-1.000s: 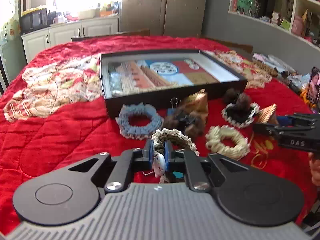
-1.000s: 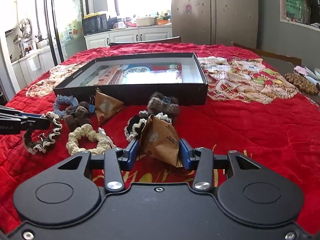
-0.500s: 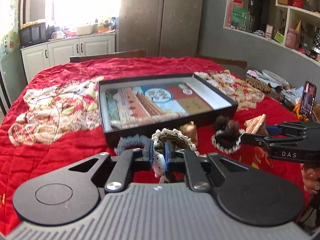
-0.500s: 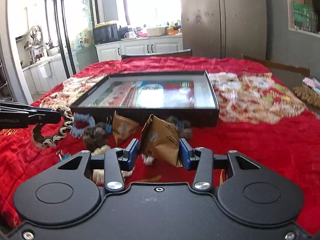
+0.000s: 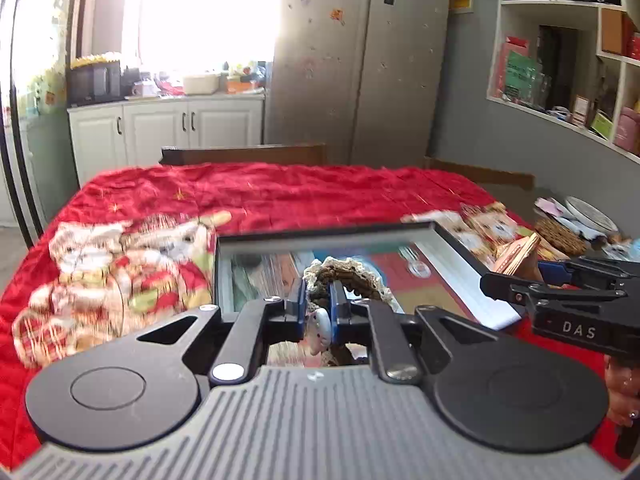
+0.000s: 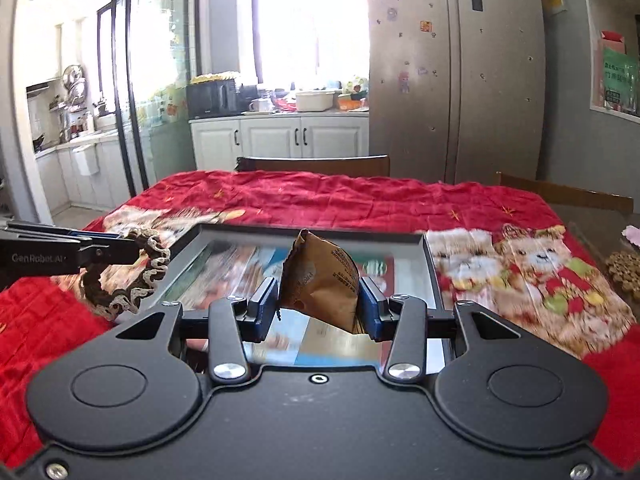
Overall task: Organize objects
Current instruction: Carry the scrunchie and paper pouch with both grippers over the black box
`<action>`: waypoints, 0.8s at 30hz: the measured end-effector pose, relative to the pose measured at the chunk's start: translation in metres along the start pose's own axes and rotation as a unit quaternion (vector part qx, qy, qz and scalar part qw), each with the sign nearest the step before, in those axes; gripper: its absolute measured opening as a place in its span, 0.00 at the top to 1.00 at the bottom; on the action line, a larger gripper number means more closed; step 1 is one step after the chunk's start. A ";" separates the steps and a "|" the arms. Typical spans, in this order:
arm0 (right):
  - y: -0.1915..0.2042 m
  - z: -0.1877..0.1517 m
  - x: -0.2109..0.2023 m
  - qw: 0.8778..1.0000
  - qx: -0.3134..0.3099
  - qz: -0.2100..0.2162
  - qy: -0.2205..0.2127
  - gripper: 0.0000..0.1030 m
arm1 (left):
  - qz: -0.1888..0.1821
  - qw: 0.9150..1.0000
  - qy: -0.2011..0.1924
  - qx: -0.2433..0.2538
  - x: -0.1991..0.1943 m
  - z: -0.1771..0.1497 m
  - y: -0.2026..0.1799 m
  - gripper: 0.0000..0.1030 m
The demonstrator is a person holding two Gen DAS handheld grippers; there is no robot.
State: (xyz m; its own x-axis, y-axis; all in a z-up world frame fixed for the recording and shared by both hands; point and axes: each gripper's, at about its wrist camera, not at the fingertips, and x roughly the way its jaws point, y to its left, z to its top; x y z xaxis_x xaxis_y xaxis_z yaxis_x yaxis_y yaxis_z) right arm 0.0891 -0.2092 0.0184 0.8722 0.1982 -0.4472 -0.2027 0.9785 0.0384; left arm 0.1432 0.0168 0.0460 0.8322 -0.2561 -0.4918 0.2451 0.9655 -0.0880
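- Kitchen-dining room behind: tall steel fridge (image 6: 456,72), white cabinets (image 6: 280,138), bright window.
- Wide table under a crumpled red quilted cloth (image 6: 320,200) printed with bear figures.
- One shallow black-rimmed rectangular box (image 6: 430,264) mid-table, colourful printed floor inside, open-topped.
- Left gripper (image 5: 319,312) with blue pads pinched nearly together on one ruffled brown scrunchie (image 5: 352,276) edged in cream lace, held above the box's near part.
- Right gripper (image 6: 319,304) clamped partway closed on one crinkled brown triangular paper packet (image 6: 320,280), hung above the box interior.
- Two held items counted, one per gripper.
- Bare red cloth beyond the box's far rim; bear print to either side.
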 end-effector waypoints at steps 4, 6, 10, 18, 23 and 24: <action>-0.003 0.014 0.032 1.000 -0.002 -0.002 0.006 0.59 | 0.012 1.000 -0.006 -0.012 0.023 0.014 0.001 0.86; -0.004 0.020 0.049 1.000 -0.002 -0.004 0.011 0.59 | 0.020 1.000 -0.006 -0.015 0.036 0.020 0.001 0.86; -0.002 0.025 0.079 1.000 -0.008 -0.013 0.009 0.59 | 0.021 1.000 0.005 -0.016 0.065 0.028 0.003 0.85; -0.001 0.028 0.130 0.999 -0.015 -0.028 0.015 0.59 | 0.034 0.999 0.025 -0.027 0.114 0.031 0.010 0.85; -0.002 0.027 0.147 0.999 -0.027 -0.028 0.027 0.59 | 0.038 0.998 0.036 -0.038 0.131 0.026 0.018 0.85; -0.002 0.027 0.149 0.999 -0.030 -0.030 0.027 0.59 | 0.039 0.998 0.039 -0.038 0.135 0.025 0.018 0.85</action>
State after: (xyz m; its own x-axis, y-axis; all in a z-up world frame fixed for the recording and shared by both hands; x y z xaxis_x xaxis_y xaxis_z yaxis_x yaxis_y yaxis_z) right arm 0.2320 -0.1803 -0.0242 0.8589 0.1347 -0.4942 -0.1784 0.9831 -0.0421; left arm 0.2721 -0.0010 -0.0006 0.8047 -0.1791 -0.5660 0.1408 0.9838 -0.1111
